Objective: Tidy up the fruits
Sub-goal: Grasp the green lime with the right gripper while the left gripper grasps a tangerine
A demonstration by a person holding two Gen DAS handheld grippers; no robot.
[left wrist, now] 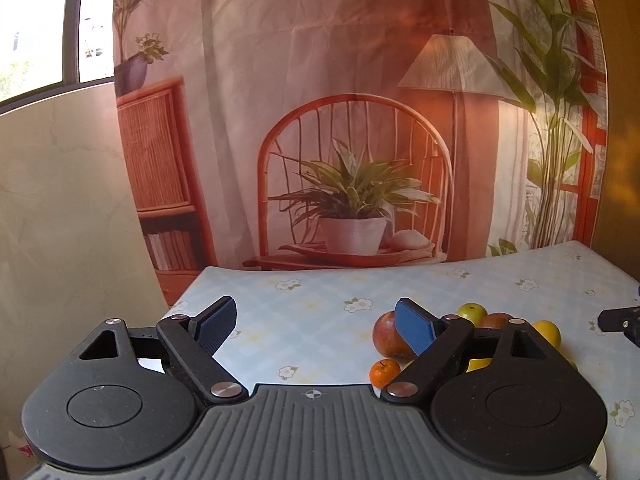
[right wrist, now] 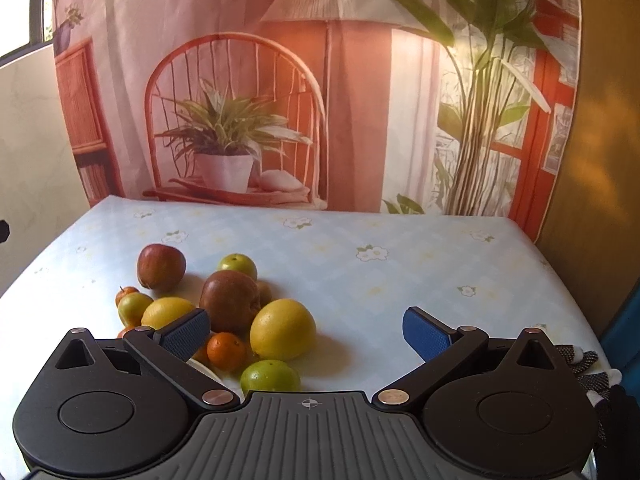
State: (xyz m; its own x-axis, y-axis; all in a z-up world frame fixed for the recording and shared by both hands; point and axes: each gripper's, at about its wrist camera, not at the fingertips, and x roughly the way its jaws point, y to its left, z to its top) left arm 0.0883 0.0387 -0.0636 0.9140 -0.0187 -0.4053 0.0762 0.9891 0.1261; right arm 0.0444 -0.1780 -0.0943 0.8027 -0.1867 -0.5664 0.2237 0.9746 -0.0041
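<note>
Fruits [right wrist: 228, 308] heaped loose on floral tablecloth [right wrist: 400, 280]: apples, lemons, green ones, small oranges. Left gripper [left wrist: 316, 324] spread wide, empty, beside pile. Right gripper [right wrist: 308, 330] likewise wide, empty, near it.

Light: warm daylight, bright, from window [left wrist: 44, 20] at upper left, blown out white
Shadows: soft, cast rightward from fruits [right wrist: 224, 312] onto tablecloth [right wrist: 400, 280]
Glare: pale sheen on backdrop [right wrist: 412, 92]
Distortion: strong fisheye bowing at edges
Focus: sharp throughout, slight softness at rims
</note>
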